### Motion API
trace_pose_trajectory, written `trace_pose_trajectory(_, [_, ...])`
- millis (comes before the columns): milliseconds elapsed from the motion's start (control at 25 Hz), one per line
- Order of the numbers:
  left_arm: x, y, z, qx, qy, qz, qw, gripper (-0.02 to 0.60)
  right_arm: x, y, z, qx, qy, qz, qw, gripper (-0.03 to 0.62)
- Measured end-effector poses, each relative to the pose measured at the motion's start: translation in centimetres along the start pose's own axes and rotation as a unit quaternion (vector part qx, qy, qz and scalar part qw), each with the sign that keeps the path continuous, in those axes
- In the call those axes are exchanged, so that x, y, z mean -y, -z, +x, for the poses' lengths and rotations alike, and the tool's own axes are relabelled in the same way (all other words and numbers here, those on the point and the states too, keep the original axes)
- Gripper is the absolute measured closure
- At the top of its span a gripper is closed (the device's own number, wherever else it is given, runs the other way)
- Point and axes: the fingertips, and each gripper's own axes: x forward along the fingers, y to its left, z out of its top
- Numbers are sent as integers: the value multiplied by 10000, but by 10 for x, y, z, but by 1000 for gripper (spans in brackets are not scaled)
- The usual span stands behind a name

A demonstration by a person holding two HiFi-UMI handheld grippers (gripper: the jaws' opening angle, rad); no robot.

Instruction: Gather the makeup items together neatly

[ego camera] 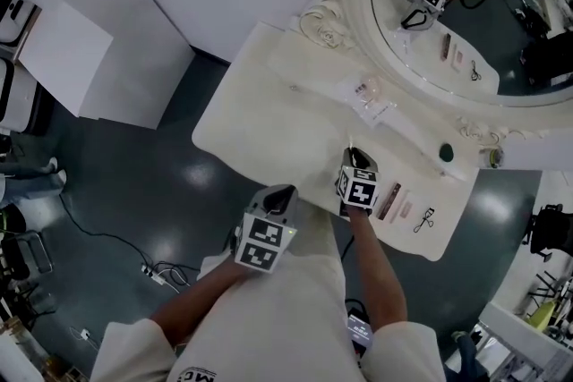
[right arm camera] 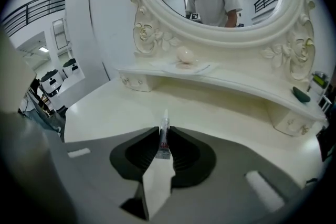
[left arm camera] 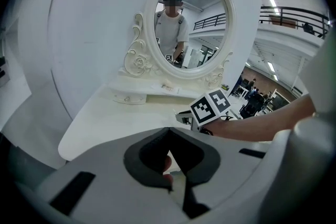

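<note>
Left gripper: jaws together, empty, near the table edge. Right gripper: clamped on a small tube, tip outward, over the table. Carry it low toward the sticks and eyelash curler; lay it parallel beside them.

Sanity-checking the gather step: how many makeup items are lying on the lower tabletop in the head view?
3, in a row beside the right gripper: brown stick, pink stick, eyelash curler. A fourth, a slim tube, is in its jaws. The gripper may hide others.
</note>
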Motion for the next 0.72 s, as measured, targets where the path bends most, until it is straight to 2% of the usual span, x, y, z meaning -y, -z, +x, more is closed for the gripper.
trace_pose_trajectory(720, [23,12,-18,2,334,521,9981,577,12,20,-59,411,286,433,9978,531])
